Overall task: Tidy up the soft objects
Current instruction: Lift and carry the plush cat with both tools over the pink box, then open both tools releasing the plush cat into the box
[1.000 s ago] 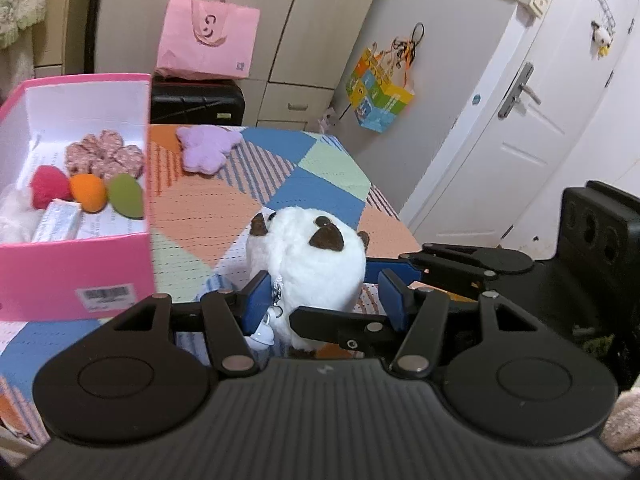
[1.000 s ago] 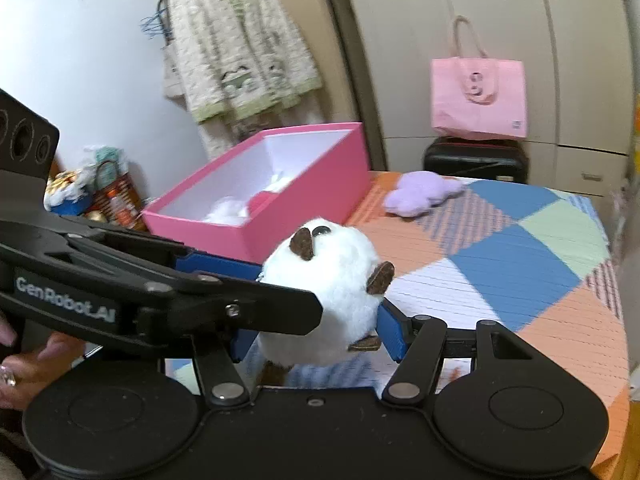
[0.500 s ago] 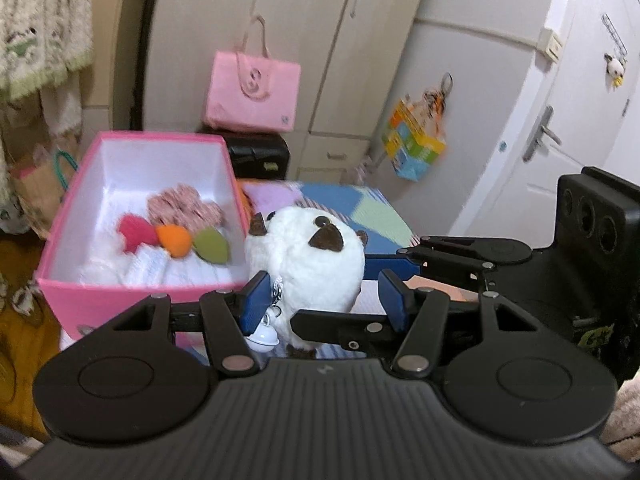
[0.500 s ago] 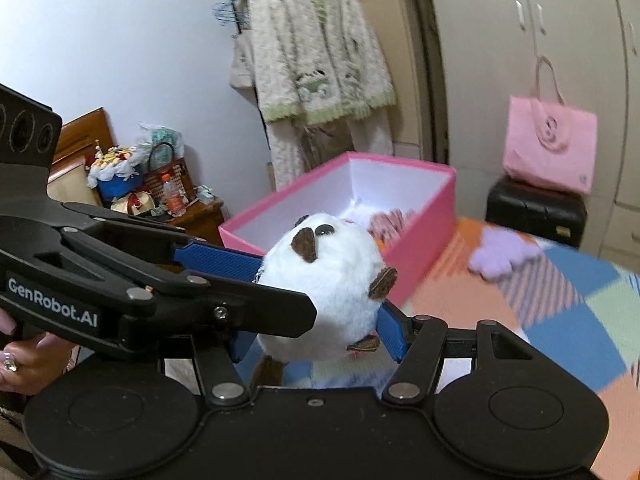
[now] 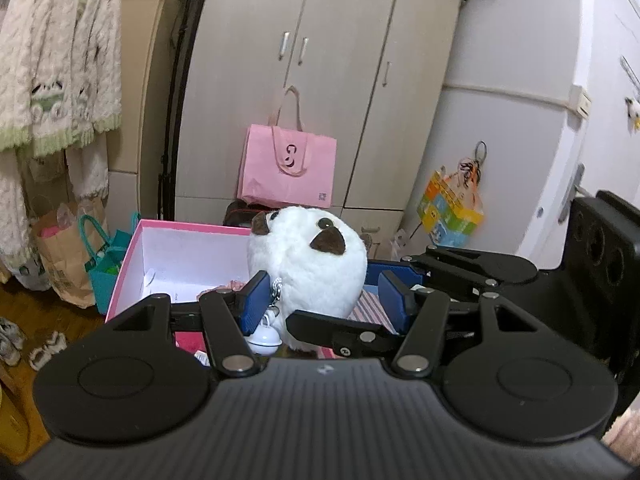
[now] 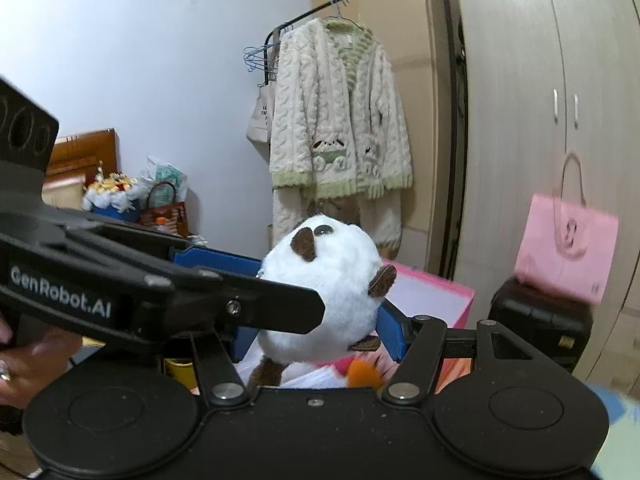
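Bedroom setting: pale wardrobe doors fill the background, with a clothes rail to one side. Held in the air above the near end of the pink box (image 5: pixel 132 258) is a white plush toy (image 5: pixel 308 264) with brown ears and dark eyes, head tilted upward. Both tools grip it together. The left gripper (image 5: pixel 326 298) has its blue pads part-way closed, the left pad pressed into the plush's flank; contact at the other pad is unclear, since the right tool's finger crosses in front. The right gripper (image 6: pixel 316 330) clamps the toy from the other direction, its blue pads bearing on both sides of the white body. A small white bell charm (image 5: pixel 262 338) hangs from the toy on a short chain beside the left pad. The box is open, white inside, with soft items partly visible within. Behind it, a pink tote bag (image 5: pixel 288 172) sits on a black case (image 6: pixel 540 322) against the wardrobe. A cream knitted cardigan (image 6: pixel 340 136) hangs from the rail. A person's hand (image 6: pixel 24 360) grips the left tool's handle at the right view's lower left edge.
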